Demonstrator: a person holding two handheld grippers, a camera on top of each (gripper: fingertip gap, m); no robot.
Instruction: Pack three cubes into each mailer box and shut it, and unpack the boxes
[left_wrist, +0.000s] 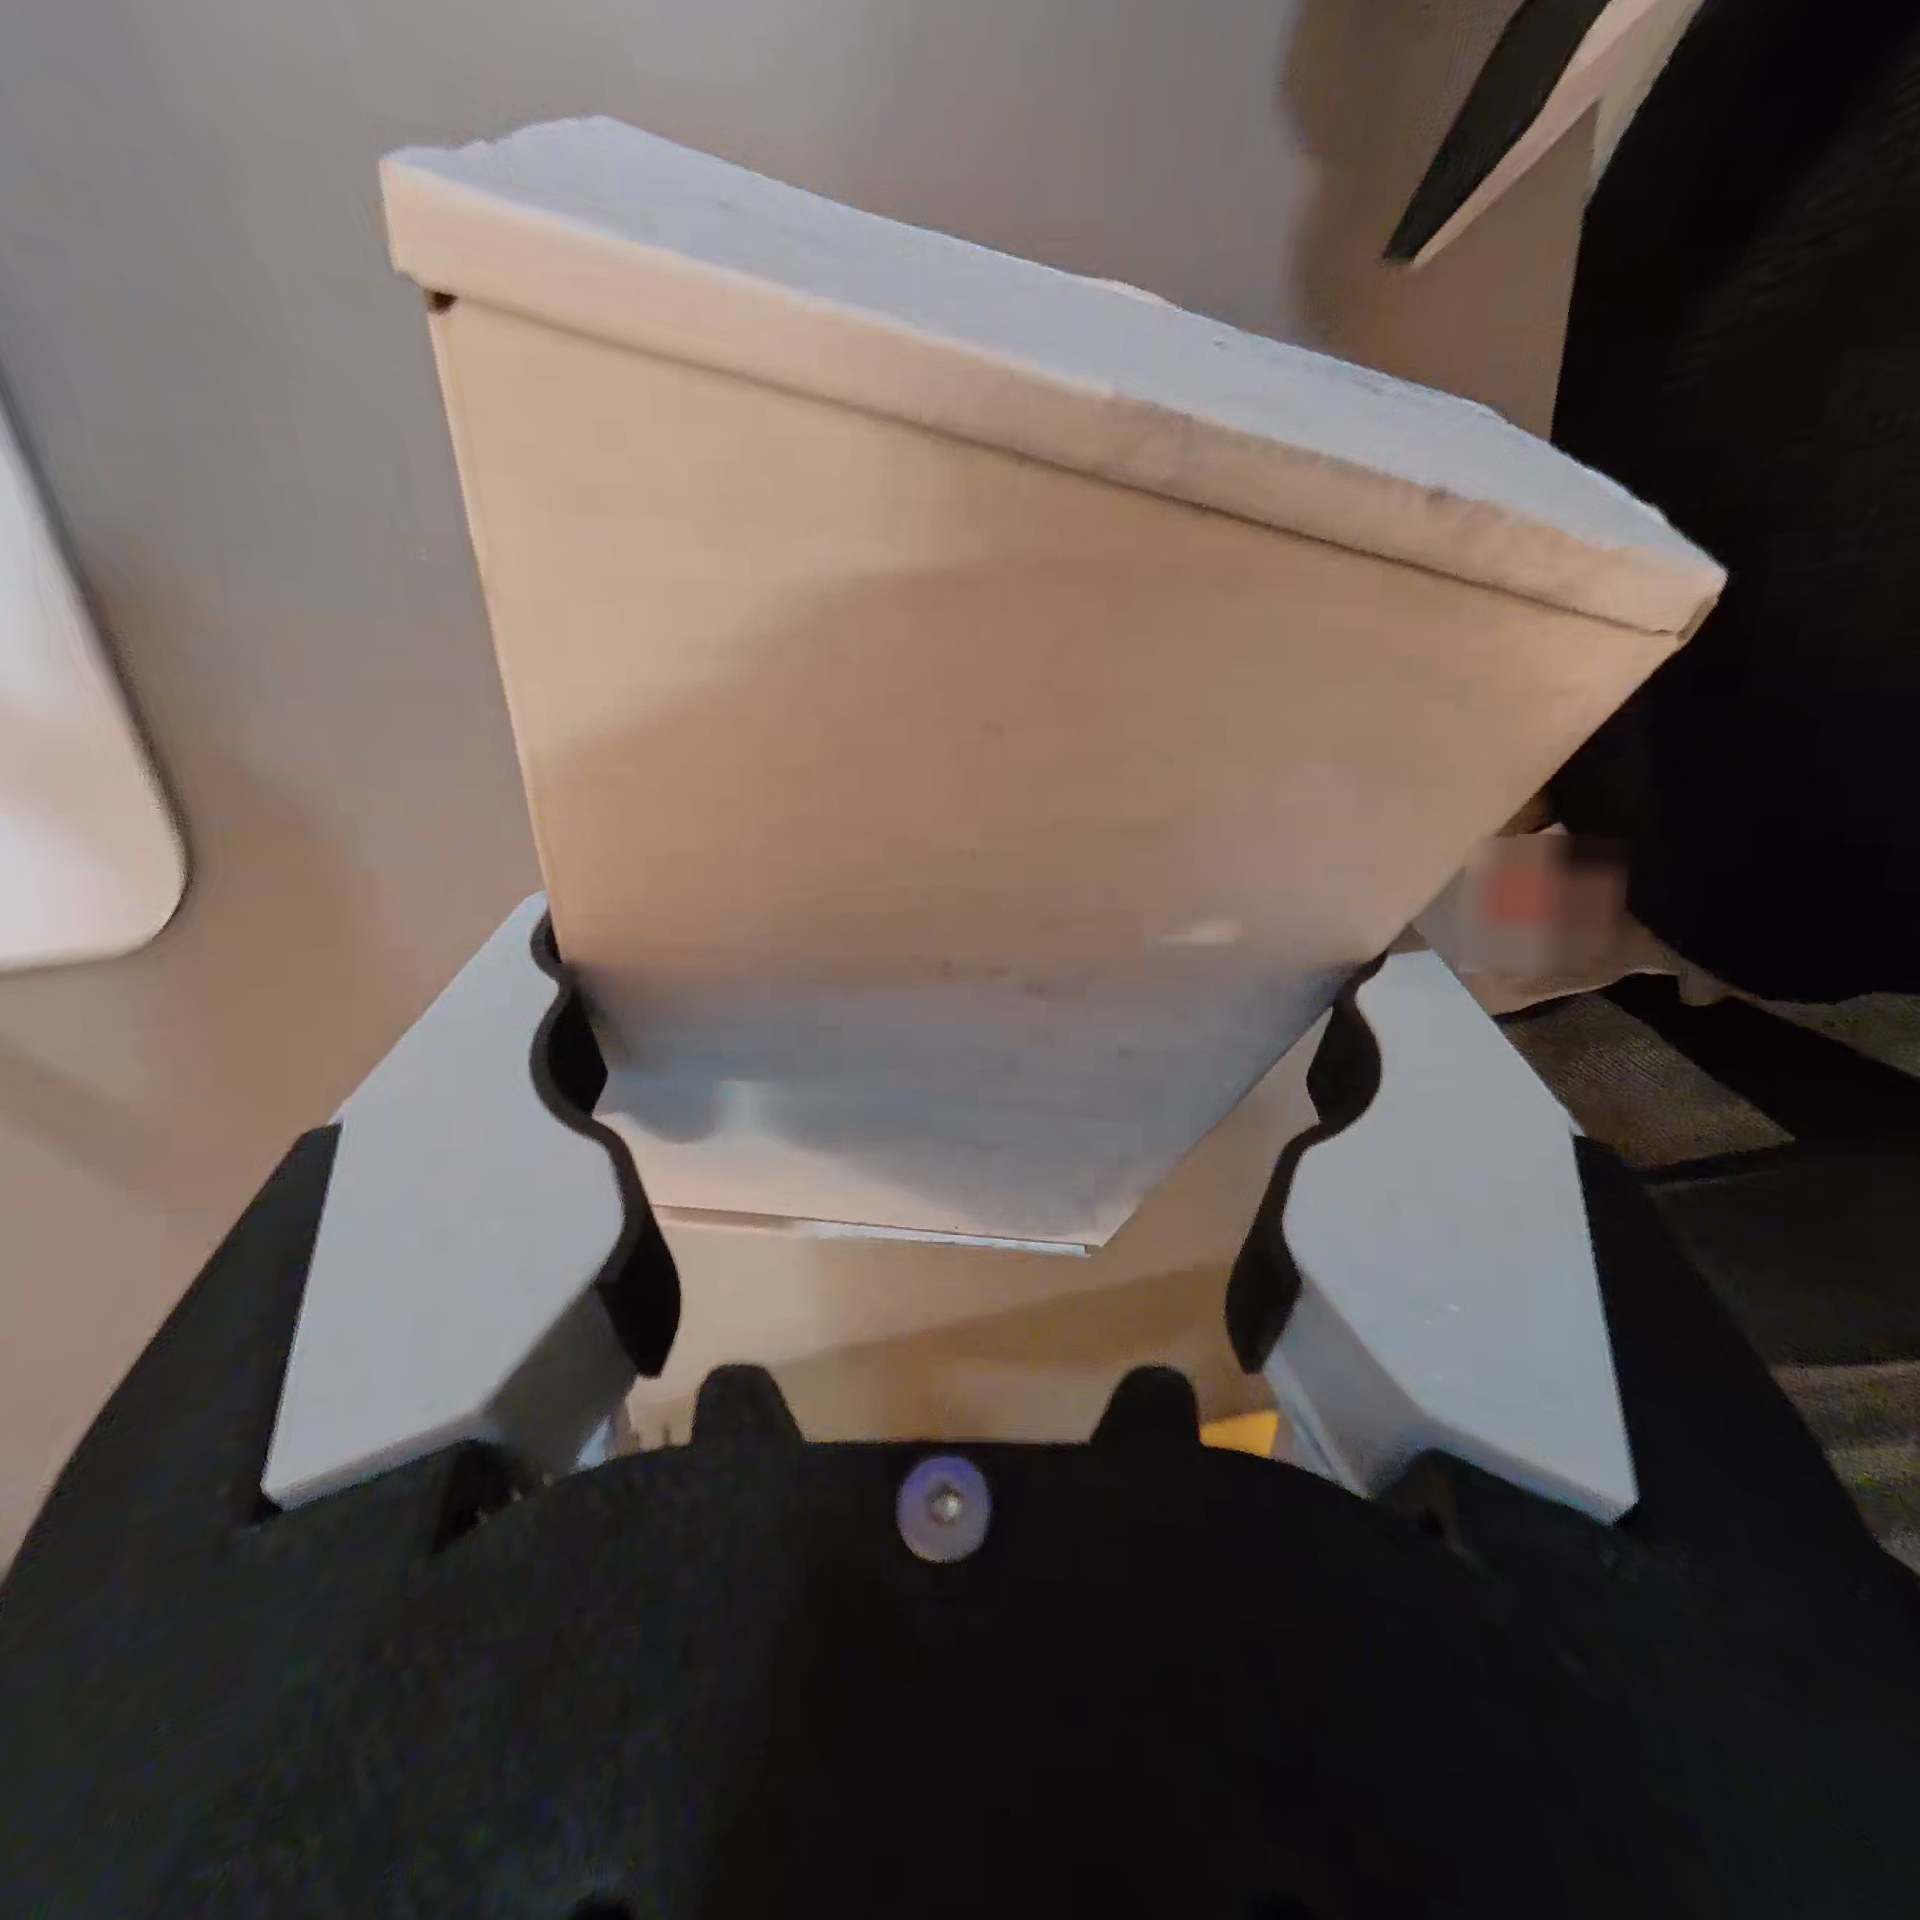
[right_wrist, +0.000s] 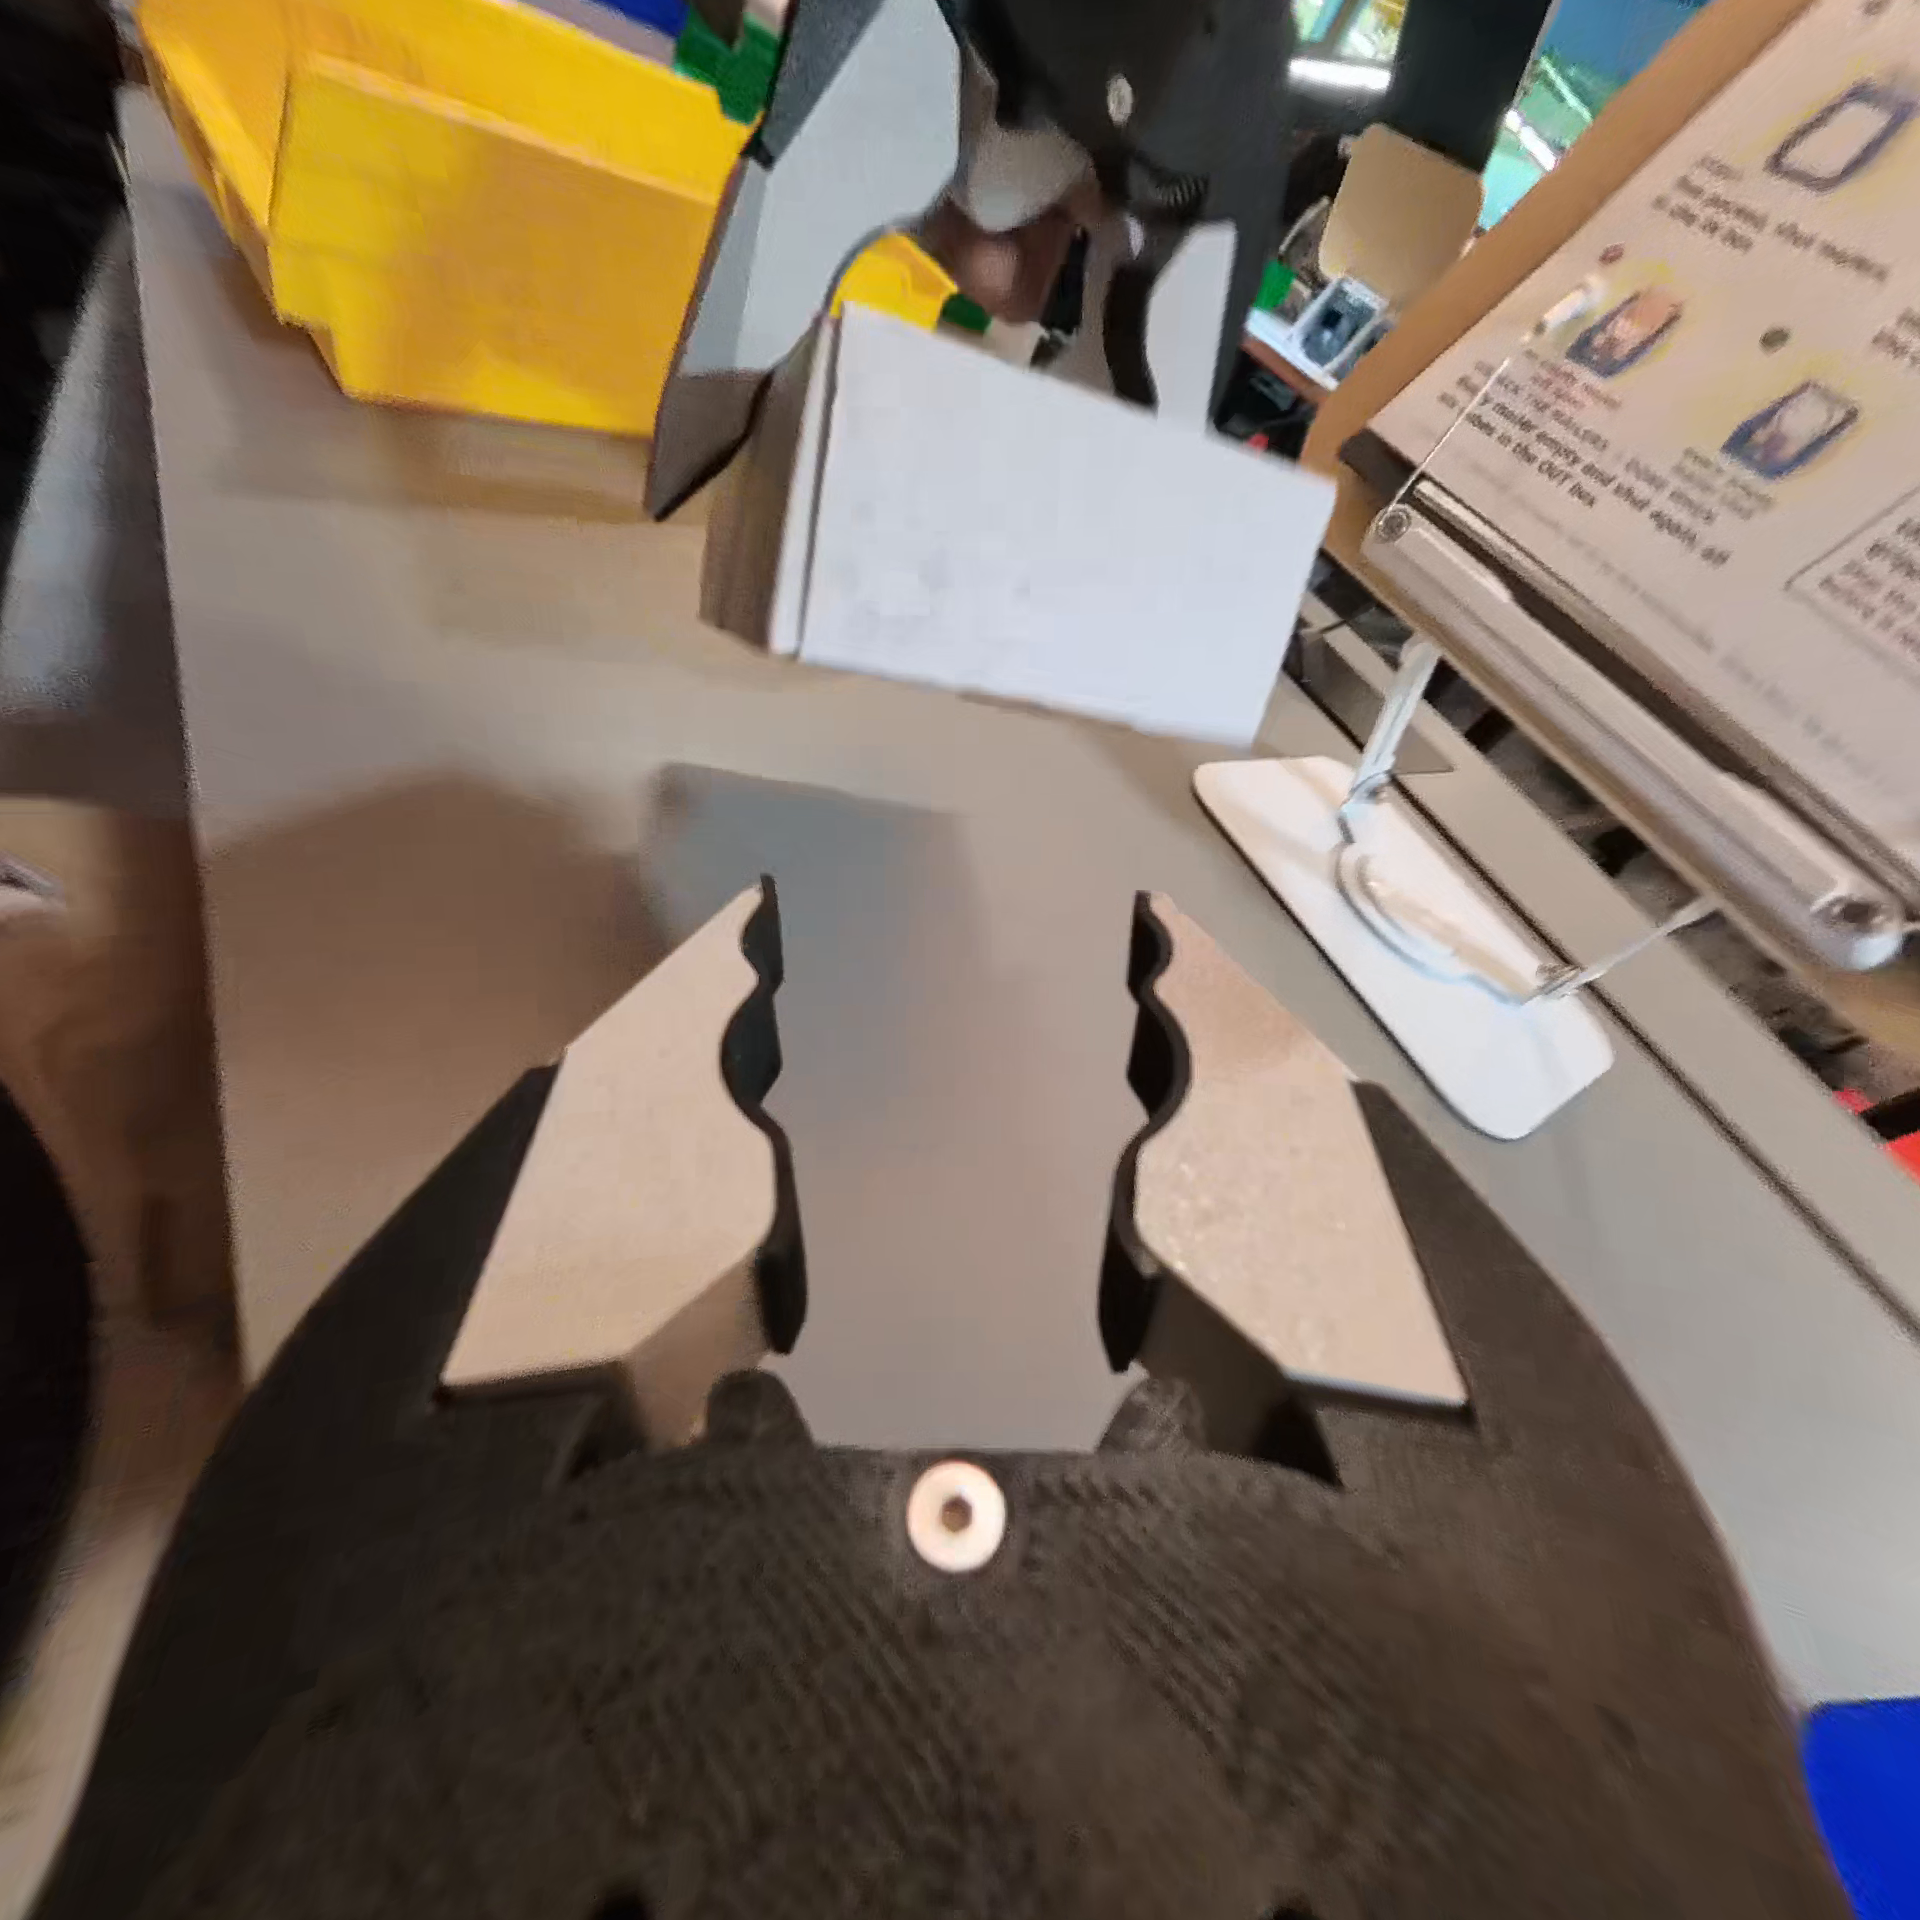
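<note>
A shut white mailer box (left_wrist: 935, 623) fills the left wrist view. My left gripper (left_wrist: 951, 951) is shut on its near end, one finger on each side. In the right wrist view the same box (right_wrist: 1039, 551) hangs tilted just above the grey table (right_wrist: 416, 675), held from above by the left gripper (right_wrist: 966, 312). My right gripper (right_wrist: 956, 899) is open and empty, low over the table in front of the box, apart from it. No cubes show.
Yellow bins (right_wrist: 468, 239) stand at the back left. A board with a printed sheet (right_wrist: 1662, 416) on a white-based stand (right_wrist: 1403, 935) is at the right. Another pale box (left_wrist: 883, 1309) lies under the left gripper. A person in dark clothes (left_wrist: 1766, 520) is at right. The left gripper's tips are roughly 12 cm from the right gripper's.
</note>
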